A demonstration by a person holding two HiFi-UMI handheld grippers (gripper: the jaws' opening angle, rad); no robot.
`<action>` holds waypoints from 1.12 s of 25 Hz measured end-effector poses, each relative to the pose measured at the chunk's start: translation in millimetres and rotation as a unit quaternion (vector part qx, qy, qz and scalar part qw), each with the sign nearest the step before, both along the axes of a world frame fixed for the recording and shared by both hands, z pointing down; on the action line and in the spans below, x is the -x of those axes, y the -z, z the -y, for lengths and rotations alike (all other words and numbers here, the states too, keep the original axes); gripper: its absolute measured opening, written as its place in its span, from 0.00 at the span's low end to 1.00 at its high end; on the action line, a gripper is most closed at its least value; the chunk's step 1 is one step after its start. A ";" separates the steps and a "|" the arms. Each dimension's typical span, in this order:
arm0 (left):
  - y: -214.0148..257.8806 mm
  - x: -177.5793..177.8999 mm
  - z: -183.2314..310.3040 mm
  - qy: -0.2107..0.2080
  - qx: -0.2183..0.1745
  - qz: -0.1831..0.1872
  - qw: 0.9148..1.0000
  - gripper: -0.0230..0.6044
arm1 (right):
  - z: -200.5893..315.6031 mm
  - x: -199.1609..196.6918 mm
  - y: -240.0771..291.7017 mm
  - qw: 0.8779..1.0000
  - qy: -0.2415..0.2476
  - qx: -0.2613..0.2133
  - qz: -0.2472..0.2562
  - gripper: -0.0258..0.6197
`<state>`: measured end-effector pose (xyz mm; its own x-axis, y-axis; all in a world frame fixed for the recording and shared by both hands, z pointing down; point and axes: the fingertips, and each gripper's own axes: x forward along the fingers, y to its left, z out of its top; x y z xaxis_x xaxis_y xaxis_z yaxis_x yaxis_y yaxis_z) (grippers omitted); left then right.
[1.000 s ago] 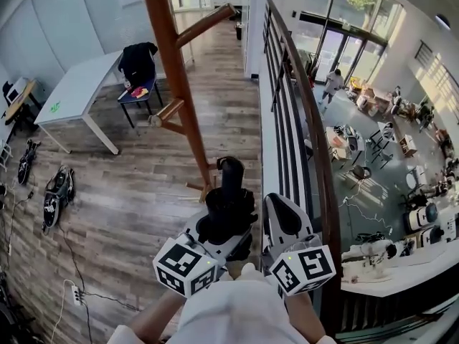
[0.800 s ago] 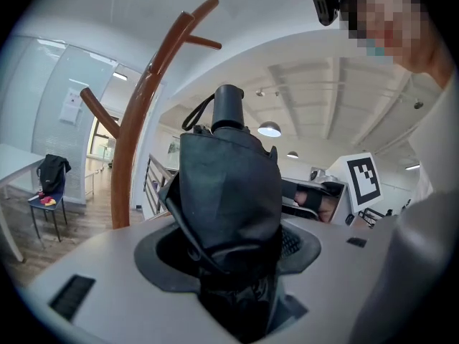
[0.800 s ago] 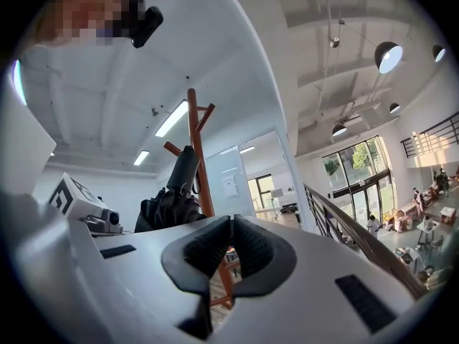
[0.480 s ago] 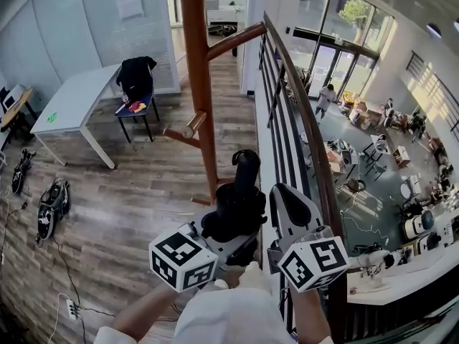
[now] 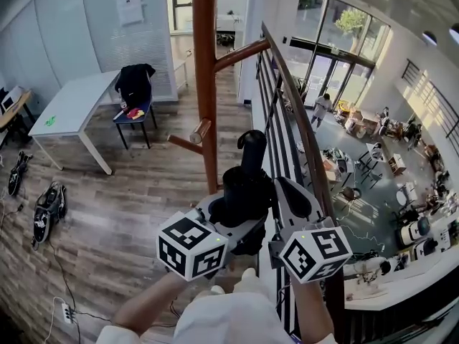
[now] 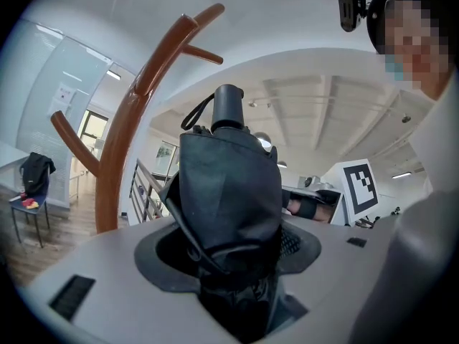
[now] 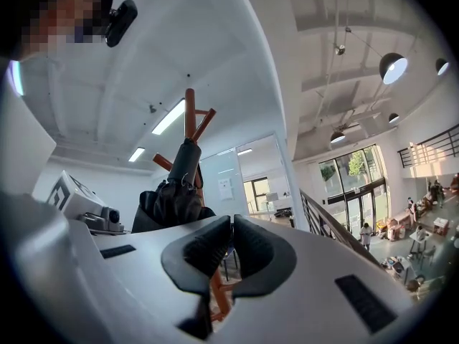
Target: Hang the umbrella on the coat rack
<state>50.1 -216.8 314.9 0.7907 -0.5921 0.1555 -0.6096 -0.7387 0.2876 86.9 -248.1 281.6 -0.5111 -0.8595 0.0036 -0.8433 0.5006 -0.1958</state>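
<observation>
A folded black umbrella (image 5: 244, 183) stands upright between my left gripper's (image 5: 240, 210) jaws, which are shut on its fabric body. In the left gripper view the umbrella (image 6: 228, 192) fills the middle, with its round handle and wrist strap on top. The brown wooden coat rack (image 5: 205, 84) rises just behind and left of it, and its curved pegs (image 6: 179, 38) branch out above the handle. My right gripper (image 5: 292, 201) is close on the right, shut with nothing in it (image 7: 230, 246). From there the umbrella (image 7: 172, 192) shows at left in front of the coat rack (image 7: 191, 117).
A dark metal railing (image 5: 297, 117) runs along the right, with a lower hall beyond it. A white table (image 5: 72, 106) and a chair with a black jacket (image 5: 136, 83) stand at the far left. Devices and cables (image 5: 46, 206) lie on the wooden floor.
Both grippers have risen, and the umbrella has gone up with them, closer to the rack's pole. The rack's lower peg now sits beside the umbrella's handle.
</observation>
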 end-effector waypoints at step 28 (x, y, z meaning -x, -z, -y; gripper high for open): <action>70.9 -5.9 43.1 0.020 -0.054 0.013 0.998 0.46 | 20.1 0.5 74.3 0.999 -0.019 -0.046 0.005 0.10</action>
